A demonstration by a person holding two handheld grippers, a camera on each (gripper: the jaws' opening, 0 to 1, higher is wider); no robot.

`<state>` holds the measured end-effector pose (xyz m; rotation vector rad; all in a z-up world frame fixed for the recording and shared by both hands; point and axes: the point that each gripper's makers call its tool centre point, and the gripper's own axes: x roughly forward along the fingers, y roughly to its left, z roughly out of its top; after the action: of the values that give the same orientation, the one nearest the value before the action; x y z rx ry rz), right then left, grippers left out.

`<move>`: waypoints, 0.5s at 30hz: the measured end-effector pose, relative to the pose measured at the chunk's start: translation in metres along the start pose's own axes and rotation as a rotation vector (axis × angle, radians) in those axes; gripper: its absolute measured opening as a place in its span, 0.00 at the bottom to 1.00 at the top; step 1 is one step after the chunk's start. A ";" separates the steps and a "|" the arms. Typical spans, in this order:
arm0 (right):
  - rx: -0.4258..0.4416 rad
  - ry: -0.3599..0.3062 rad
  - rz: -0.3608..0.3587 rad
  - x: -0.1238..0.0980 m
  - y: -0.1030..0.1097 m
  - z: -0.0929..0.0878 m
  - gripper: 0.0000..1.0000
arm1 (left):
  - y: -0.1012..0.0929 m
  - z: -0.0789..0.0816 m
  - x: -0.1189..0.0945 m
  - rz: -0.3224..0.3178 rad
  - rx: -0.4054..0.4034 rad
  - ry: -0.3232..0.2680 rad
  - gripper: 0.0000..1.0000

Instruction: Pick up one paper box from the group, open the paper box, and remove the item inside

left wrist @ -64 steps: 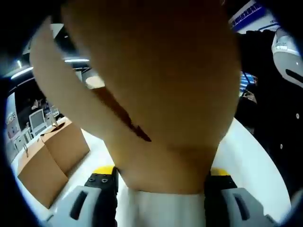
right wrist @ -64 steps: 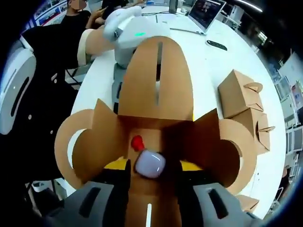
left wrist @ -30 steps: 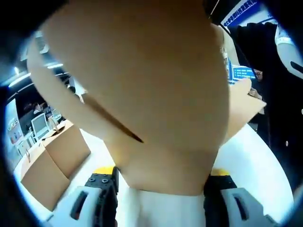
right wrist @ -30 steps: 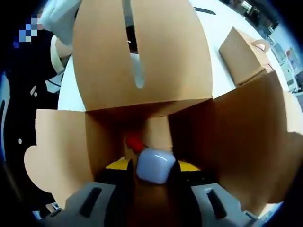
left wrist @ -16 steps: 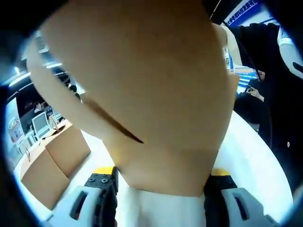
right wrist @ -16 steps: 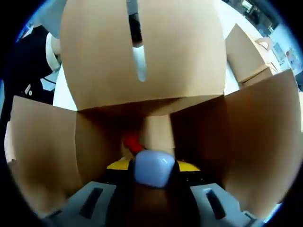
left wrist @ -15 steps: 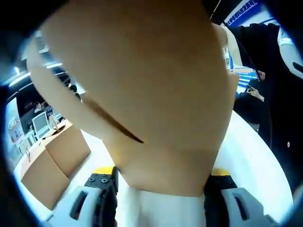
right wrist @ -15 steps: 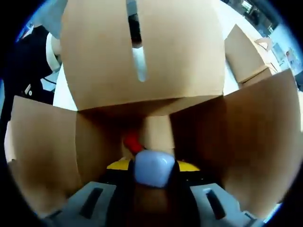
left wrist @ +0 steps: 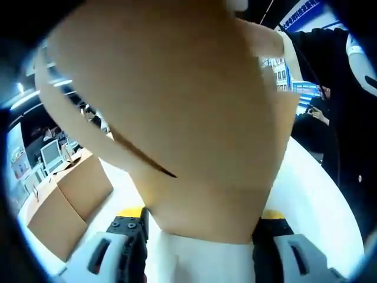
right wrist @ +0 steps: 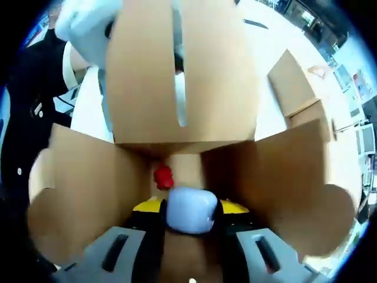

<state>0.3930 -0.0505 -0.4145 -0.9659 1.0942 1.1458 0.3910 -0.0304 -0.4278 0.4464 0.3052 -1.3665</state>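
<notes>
A: What do the right gripper fingers have?

B: They are clamped on a pale lilac rounded item, pinched from both sides right at the tips. Just beyond the tips lies a small red piece, down inside the open paper box.

A: And the box flaps?

B: Spread wide. One tall flap with a slot rises straight ahead of the fingers, and a side flap stands out to each side of them.

A: The left gripper?

B: Its fingers press on either side of a brown panel of the paper box, gripping it (the panel bulges up and over the fingers, with a dark slit running across it).

A: Anything else around?

B: Off to the left of the left fingers, two closed brown boxes sit on the white counter. In the right gripper view another closed box stands on the counter, beyond the fingers to their right. A person in dark clothing is at the far left of the right fingers
</notes>
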 end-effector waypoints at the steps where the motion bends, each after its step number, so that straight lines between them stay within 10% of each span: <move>1: -0.004 -0.010 -0.015 -0.003 0.000 0.001 0.34 | 0.000 0.000 0.000 0.002 0.000 0.001 0.71; 15: -0.012 -0.058 -0.094 -0.051 -0.005 0.011 0.34 | -0.002 -0.002 -0.003 0.014 -0.011 0.008 0.71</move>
<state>0.3962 -0.0507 -0.3620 -0.9769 0.9867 1.0985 0.3886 -0.0269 -0.4283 0.4441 0.3153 -1.3496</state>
